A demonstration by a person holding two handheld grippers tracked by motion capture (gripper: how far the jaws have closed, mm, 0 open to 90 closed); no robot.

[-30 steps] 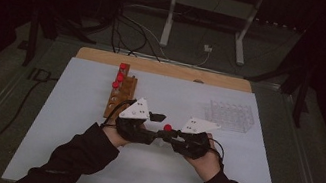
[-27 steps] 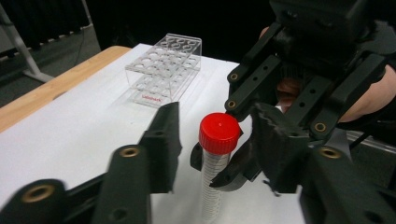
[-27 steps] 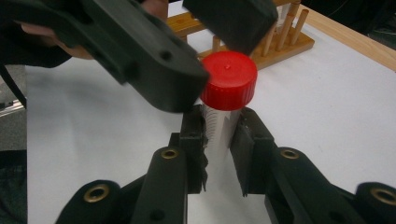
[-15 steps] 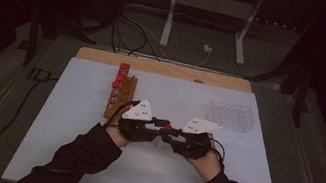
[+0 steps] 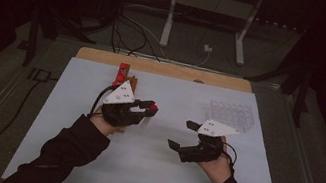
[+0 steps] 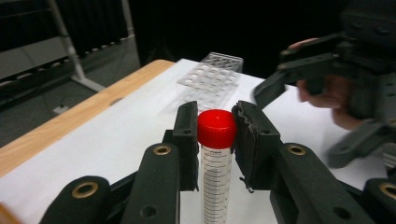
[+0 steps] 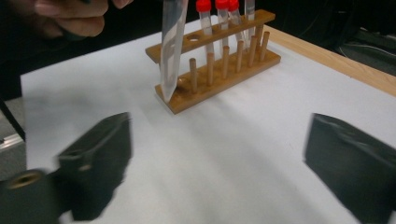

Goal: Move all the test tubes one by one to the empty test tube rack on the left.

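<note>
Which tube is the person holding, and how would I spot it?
Start at the white mat, then find the left gripper near the wooden rack. The red-capped tube is pinched between its jaws, hanging free, unlike the others standing in the rack.

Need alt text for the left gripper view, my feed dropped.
The left hand-held gripper clamps a red-capped graduated tube by its cap, above white paper. A clear plastic rack lies beyond; the other hand-held gripper is at right, blurred.

The person is wearing dark long sleeves (image 5: 71,142) and gripping black plastic left tongs (image 5: 150,108) and right tongs (image 5: 180,135), each carrying a grey three-cornered plate, brass-ringed screw holes and a trailing black cable.
</note>
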